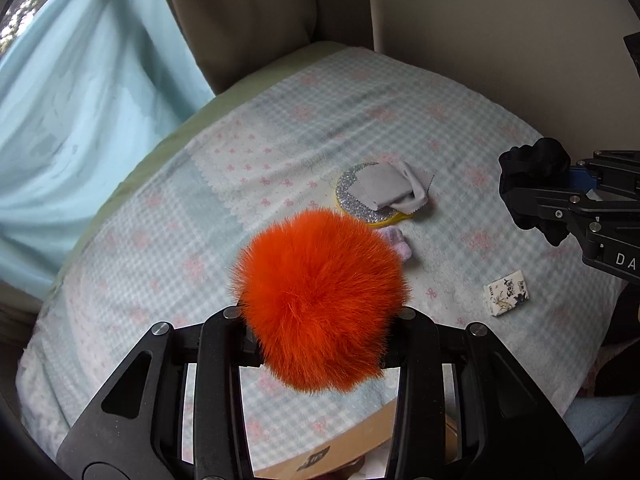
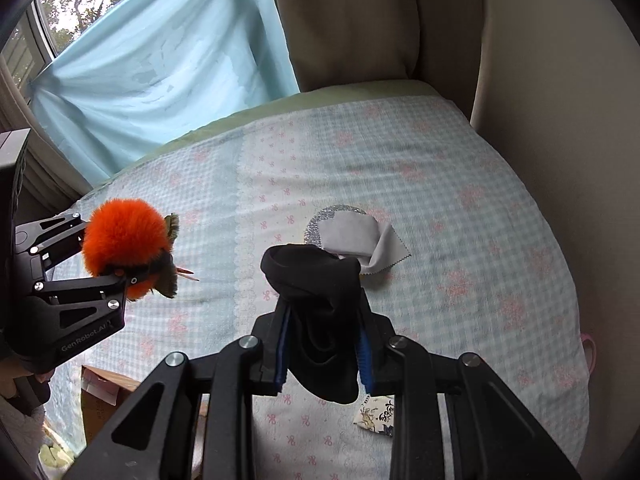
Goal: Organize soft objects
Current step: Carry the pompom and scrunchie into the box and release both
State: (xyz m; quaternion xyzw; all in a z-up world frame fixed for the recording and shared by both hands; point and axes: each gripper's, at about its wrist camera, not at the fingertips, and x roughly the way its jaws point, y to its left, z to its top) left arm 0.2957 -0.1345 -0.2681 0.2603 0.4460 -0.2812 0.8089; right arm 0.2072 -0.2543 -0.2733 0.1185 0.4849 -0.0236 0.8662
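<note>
Left wrist view: the left gripper [image 1: 320, 320] is clamped on an orange pompom [image 1: 320, 300], held above the checked blanket [image 1: 160, 260]. Still lying there: a grey cloth [image 1: 384, 190] over a glittery disc [image 1: 348, 196], a small lilac sock [image 1: 396, 242] and a printed packet [image 1: 506, 292], its writing unreadable. So, by my judgement, sorting is partway. "DA" shows on the other tool

Right wrist view: the right gripper [image 2: 324, 348] pinches a black cloth [image 2: 320, 300] between blue pads [image 2: 366, 360]. A cardboard box [image 2: 102, 394] sits below the bed edge. "GenRobot.AI" reads on the left tool
</note>
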